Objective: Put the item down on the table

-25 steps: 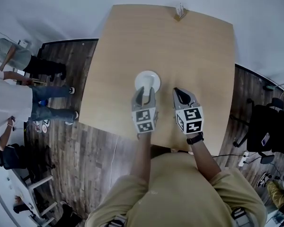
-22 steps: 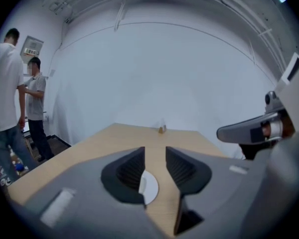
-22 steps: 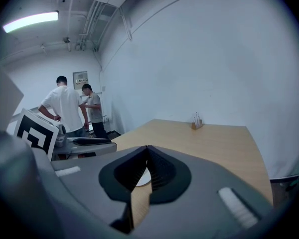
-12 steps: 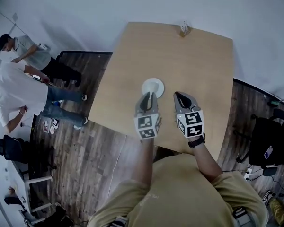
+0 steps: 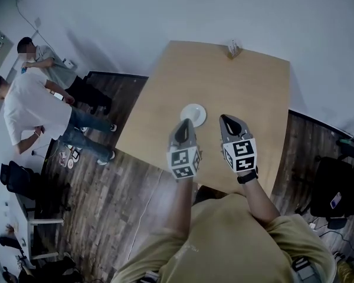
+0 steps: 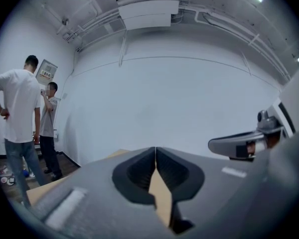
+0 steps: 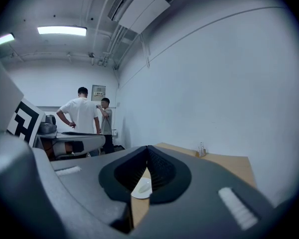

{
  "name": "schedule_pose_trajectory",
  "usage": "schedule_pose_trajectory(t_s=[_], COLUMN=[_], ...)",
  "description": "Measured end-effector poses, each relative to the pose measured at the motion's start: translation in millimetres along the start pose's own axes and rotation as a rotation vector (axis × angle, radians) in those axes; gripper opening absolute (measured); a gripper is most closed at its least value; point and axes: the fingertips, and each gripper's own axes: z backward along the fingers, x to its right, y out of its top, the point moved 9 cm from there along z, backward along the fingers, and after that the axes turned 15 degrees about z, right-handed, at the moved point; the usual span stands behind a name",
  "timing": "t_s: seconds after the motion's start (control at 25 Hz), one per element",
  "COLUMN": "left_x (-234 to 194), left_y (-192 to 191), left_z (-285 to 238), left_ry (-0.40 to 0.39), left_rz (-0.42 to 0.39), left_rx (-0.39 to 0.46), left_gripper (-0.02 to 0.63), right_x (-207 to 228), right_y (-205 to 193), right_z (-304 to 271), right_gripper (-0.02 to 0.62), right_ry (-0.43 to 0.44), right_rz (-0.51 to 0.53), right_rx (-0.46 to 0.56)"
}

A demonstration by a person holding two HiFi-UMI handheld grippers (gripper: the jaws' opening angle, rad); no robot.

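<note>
Both pairs are empty. The left tongs (image 5: 185,124) have their jaws pressed together with nothing between them, having just been closing. The right tongs (image 5: 226,119) are drawn just as tight on nothing. They sit side by side over the near end of the table (image 5: 253,99), pointing out across it almost level.

The dish (image 5: 193,115) is white, round and shallow. It lies flat on the table just beyond the tip of the left tongs, touched by neither pair. From where I stand the putting-down looks finished.

Not much is left to go wrong, as I see it. The likeliest mishap is a careless sweep of the left tongs, which are the nearer pair. If they dip or swing forward, the closed tip could clip the rim and send the dish skating over the smooth wood, or tip it. It lies towards the table's left side, though not at the very edge, so it would take a hard knock to send it to the floor. Drawing the tongs straight back should avoid all that.

As for what holds what, the right gripper view shows a pale oval in the middle of the dish. I can't tell whether something lies in it or that is only the dish's own hollow. At the far edge of the table stands a small holder (image 5: 234,48) with a few thin upright things in it — too small to name. Two people (image 5: 32,108) stand well off to the left, clear of all this.
</note>
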Motion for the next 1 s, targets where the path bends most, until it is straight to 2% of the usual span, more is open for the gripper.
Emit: schedule_pose_trajectory(t_s=[0.24,0.4,0.52,1.0], left_x=[13.1,21.5,27.1,21.9], left_y=[2.2,0.5,0.1,-10.6], left_z=[26.1,42.3,53.9,72.0], left_ry=[0.017,0.053,0.052,0.063], left_rz=[0.038,0.055,0.069,0.078], left_rx=[0.052,0.122,0.154,0.130], left_gripper=[0.003,0.003,0.002,0.002], right_x=[-2.6,-1.6,-0.3,-20.8], right_y=[5.2,2.4,1.7,-0.5], right_z=[27.8,40.3,48.1,50.7], right_gripper=[0.006,0.006,0.006,0.006], right_ry=[0.012,0.025,0.030,0.085], right_rz=[0.032,0.046,0.056,0.077], right_rx=[0.036,0.045,0.056,0.059])
